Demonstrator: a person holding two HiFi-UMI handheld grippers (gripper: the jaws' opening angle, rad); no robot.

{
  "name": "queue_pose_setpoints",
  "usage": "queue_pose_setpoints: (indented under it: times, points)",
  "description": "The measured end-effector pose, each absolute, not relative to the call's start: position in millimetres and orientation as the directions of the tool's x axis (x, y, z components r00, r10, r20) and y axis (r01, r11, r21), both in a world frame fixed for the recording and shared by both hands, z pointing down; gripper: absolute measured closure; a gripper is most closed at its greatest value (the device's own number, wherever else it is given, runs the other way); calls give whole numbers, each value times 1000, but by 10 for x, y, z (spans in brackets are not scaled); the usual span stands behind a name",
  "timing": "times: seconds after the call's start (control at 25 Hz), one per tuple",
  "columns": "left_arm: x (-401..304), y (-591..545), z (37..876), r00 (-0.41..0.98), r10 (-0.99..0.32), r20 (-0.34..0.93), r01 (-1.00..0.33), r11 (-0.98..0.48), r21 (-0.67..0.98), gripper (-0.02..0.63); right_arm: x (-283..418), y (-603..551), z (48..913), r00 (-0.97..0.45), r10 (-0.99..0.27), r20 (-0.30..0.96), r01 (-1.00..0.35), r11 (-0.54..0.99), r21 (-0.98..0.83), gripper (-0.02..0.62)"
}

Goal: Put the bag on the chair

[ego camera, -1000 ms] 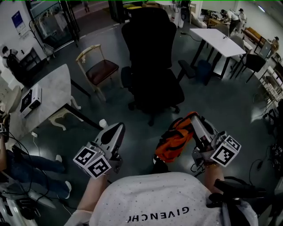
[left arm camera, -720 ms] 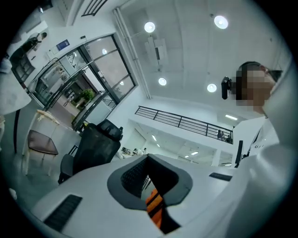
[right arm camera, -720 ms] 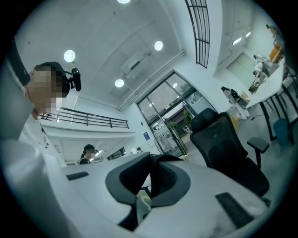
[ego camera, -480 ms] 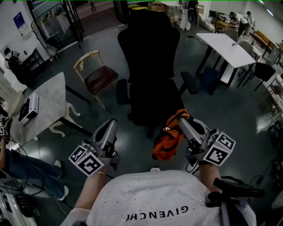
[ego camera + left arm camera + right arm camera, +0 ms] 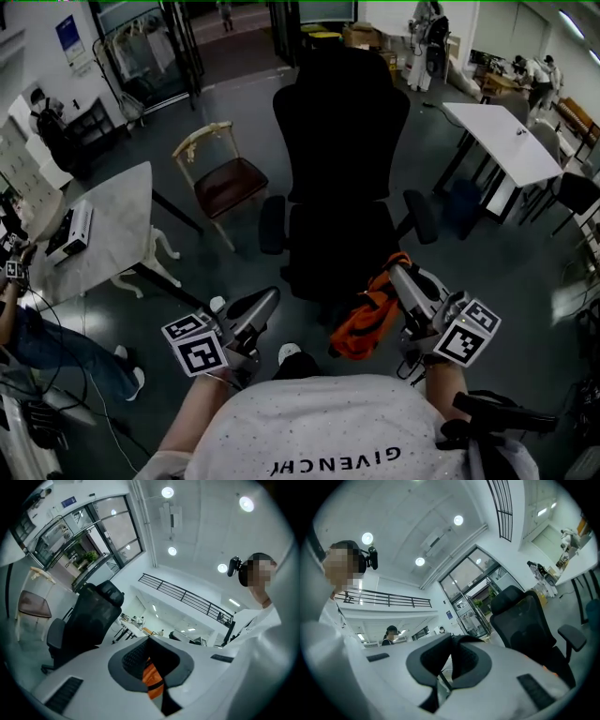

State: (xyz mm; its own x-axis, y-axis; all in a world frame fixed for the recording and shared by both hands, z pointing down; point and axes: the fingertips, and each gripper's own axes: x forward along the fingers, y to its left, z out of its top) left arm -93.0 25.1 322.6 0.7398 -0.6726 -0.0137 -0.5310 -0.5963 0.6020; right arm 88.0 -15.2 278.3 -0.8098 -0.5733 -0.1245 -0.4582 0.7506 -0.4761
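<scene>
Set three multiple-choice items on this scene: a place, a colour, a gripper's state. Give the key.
1. Where is the orange bag? A hanging from the right gripper, short of the black office chair; B on that chair's seat; C on a shelf.
2. The seat of the wooden chair is: A green; B dark red; C white.
3. How do the jaws of the left gripper stand? A wide apart; B clamped on a cup; C together, gripping nothing.
Key: A, its strap hangs from the shut right gripper; B, the pad shows dark red; C, the tips meet in the left gripper view.
</scene>
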Motion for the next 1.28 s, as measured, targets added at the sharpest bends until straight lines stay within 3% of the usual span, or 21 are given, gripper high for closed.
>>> queue_pose_setpoints:
  times: [0.32,0.52,0.8,1.04,1.28]
  points:
    - [-840,-705,3371,816,-577,47,-504,-669,546,603,823,-835,2910,-778,-624,-70,-521,704,-482,597]
    - [-1015,-1508,2879,806,-584,-96,-495,-754,431,598,536,-1452,2761,-782,-622,-45,-544,716,-438,595]
    - [-1687,-2494,2587,728,-647,-226,-543,-746,385,597,281,-2392,2687,-735,-678,-31,-607,677,-417,595]
    - [-2063,-3220,2944,719,-691,-78,-605,-678,418,611,-8,-3111,2754,-705,-709,-15,-646,652,-396,597]
    - [-2285,-3569,3238,712,-702,-37,-592,-627,507,611,-241,-3652,3018,-692,-721,43,-664,612,-430,597]
